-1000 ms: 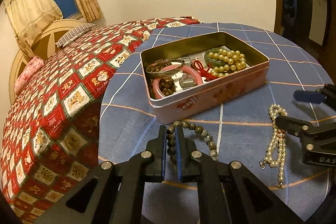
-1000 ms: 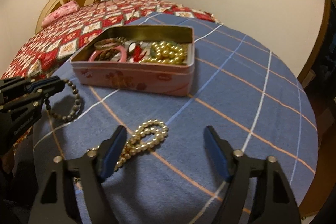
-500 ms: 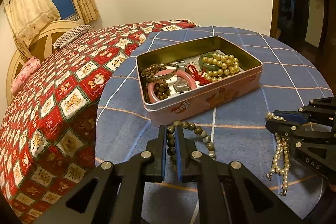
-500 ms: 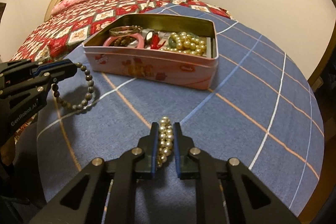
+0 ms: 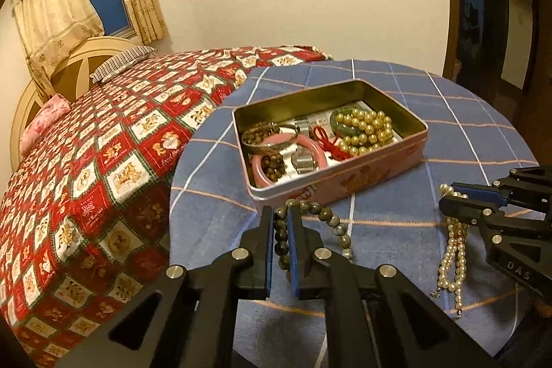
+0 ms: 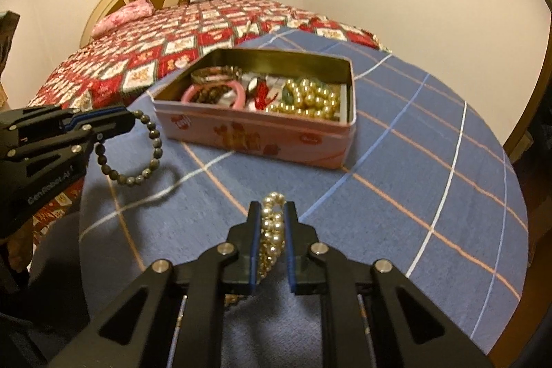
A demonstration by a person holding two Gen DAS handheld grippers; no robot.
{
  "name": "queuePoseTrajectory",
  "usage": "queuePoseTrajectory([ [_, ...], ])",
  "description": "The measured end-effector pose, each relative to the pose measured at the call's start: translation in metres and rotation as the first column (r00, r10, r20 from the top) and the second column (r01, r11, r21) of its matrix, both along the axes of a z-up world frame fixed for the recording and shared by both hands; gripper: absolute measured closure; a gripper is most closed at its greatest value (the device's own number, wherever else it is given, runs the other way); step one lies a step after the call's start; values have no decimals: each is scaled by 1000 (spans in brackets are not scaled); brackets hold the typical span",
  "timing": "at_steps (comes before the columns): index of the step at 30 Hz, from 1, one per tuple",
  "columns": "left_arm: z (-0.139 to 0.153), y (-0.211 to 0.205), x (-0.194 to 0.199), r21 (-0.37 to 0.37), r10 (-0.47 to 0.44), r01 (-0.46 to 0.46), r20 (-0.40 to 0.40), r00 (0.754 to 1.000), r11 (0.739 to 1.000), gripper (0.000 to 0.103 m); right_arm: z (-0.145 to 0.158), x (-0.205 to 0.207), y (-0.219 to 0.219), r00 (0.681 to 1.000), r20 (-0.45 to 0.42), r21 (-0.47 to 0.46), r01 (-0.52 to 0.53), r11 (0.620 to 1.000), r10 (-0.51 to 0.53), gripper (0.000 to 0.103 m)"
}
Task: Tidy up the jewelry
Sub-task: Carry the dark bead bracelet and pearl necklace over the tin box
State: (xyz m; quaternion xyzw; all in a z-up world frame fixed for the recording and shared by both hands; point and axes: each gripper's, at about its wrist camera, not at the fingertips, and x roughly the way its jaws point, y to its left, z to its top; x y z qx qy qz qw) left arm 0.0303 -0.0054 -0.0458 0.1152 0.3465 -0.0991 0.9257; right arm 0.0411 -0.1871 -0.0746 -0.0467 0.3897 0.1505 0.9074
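Right wrist: bare tablecloth (image 6: 431, 161) rightward.

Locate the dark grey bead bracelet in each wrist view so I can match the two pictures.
Left wrist view: the dark bead bracelet sits bottom centre, pinched in the left gripper, curving right toward the table.
Right wrist view: the bracelet hangs at left, from the left gripper's tip, lifted above its shadow.
Shared landmark: the pink tin, just beyond the bracelet in both.
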Motion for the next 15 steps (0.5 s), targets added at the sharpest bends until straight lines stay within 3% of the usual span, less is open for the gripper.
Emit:
queuePoseTrajectory([
  [15,30,0,4,-10,-1,2,61,998,1000,96,42,-7,2,993,115,9,-5,1000,4,89],
])
